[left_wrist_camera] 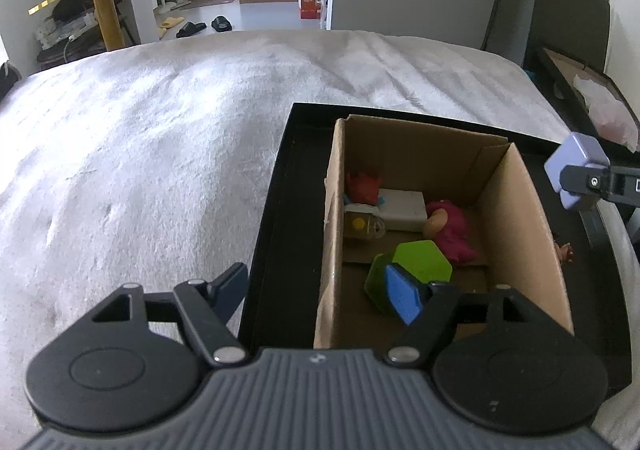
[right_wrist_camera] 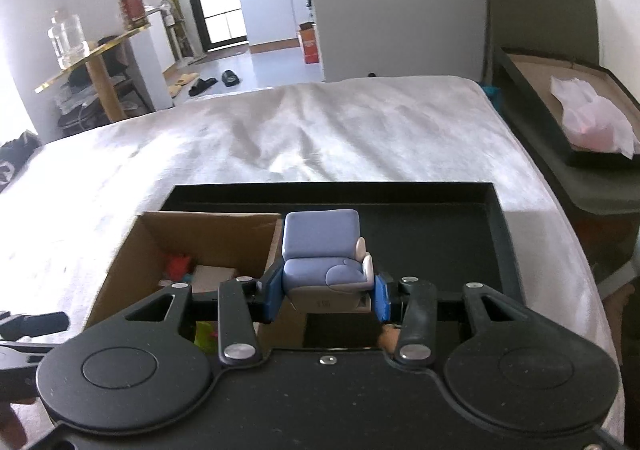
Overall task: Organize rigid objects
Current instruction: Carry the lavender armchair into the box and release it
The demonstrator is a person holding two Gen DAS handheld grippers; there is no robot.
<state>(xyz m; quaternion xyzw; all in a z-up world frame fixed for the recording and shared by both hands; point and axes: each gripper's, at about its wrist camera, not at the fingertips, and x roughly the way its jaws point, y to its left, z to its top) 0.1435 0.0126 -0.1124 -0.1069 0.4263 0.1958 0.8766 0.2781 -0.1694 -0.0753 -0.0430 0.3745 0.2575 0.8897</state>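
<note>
My left gripper [left_wrist_camera: 320,292] is open and straddles the left wall of a cardboard box [left_wrist_camera: 520,230]. One blue pad is outside the black tray [left_wrist_camera: 280,210]; the other is inside the box next to a green hexagonal block [left_wrist_camera: 420,264]. Also in the box lie a red toy [left_wrist_camera: 362,186], a white block [left_wrist_camera: 402,204], a pink toy [left_wrist_camera: 454,232] and a clear item with a yellow dot [left_wrist_camera: 362,226]. My right gripper [right_wrist_camera: 326,296] is shut on a lilac toy armchair [right_wrist_camera: 324,250], held above the tray [right_wrist_camera: 440,230] just right of the box [right_wrist_camera: 208,226]. The armchair [left_wrist_camera: 576,158] also shows at the right edge of the left wrist view.
The tray lies on a bed with a white blanket [left_wrist_camera: 160,130]. A small toy [left_wrist_camera: 565,251] lies in the tray right of the box. Beyond the bed's right edge, a second dark tray [right_wrist_camera: 532,90] holds a plastic bag [right_wrist_camera: 592,122]. A shelf with a jar [right_wrist_camera: 68,42] stands far left.
</note>
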